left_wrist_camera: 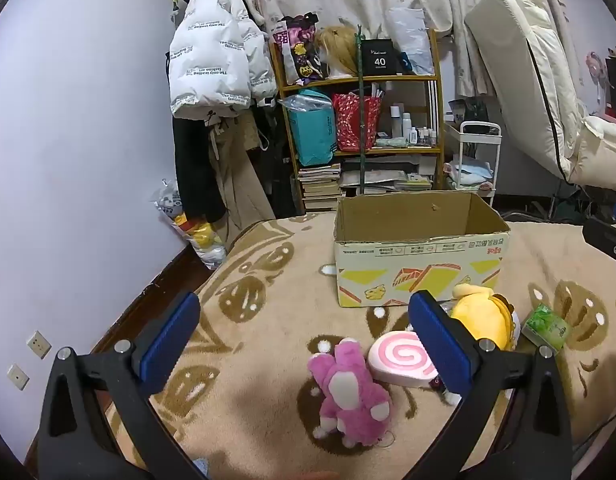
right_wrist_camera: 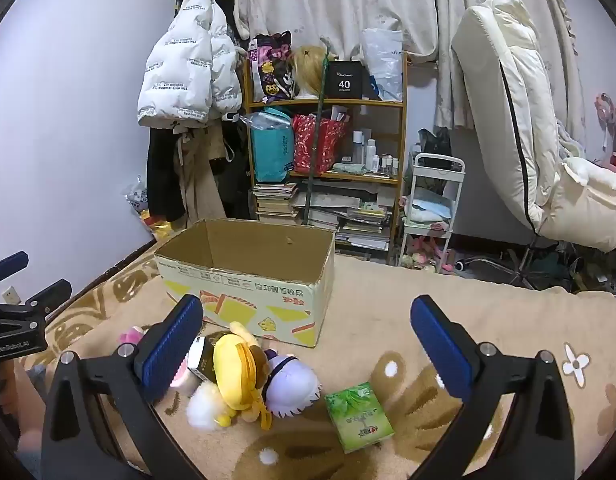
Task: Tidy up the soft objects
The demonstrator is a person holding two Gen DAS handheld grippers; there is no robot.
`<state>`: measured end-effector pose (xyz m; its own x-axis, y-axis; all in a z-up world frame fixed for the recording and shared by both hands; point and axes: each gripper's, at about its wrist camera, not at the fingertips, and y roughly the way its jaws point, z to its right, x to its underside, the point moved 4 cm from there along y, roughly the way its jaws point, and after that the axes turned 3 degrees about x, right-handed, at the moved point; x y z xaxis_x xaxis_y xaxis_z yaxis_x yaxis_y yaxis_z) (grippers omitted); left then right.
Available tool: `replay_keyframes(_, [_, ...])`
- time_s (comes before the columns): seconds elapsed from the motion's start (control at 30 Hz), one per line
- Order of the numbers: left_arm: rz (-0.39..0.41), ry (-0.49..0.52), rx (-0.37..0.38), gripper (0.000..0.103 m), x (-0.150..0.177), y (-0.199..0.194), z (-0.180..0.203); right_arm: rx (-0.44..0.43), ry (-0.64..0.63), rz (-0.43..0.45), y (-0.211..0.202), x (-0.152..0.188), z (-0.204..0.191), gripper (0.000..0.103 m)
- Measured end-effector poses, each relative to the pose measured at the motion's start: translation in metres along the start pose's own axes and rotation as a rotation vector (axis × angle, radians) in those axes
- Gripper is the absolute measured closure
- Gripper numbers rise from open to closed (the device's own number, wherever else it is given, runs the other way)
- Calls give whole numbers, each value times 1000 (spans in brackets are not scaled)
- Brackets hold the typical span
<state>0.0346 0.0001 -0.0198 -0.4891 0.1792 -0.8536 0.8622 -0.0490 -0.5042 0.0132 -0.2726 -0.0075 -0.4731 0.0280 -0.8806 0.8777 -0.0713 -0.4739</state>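
**Even indoor light, heavy fisheye bend**

You get soft, slightly cool room light and sharp focus. Faint shadows fall on the carpet (left_wrist_camera: 268, 320) beneath the gripper arms. Edges curve hard, with black vignette filling every corner of both views.

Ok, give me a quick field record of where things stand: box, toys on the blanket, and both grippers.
box: cardboard box open on top, upright on the blanket, no toys visible inside
pink plush: pink plush on blanket, between the left gripper's fingers in view, not touched
swirl cushion: pink swirl cushion beside the pink plush
yellow plush: yellow plush in front of box
purple plush: purple plush touching the yellow one
green pack: green tissue pack flat on blanket
left gripper: left gripper open, empty
right gripper: right gripper open, empty
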Motion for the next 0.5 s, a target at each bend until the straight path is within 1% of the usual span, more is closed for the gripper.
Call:
replay_keyframes(0.03, [-4,5,-1,0,0,0,0,8,-13,0,0,0,-1,0])
replay_keyframes(0.17, [2,6,1,0,0,0,0,6,-2,-5,2,1,-4,0])
replay_keyframes(0.3, [4,4,1,0,0,0,0,3,10,-6,2,0,3,0])
replay_keyframes(0.5, [5,3,0,0,0,0,0,12,2,-14,2,-1,2,0])
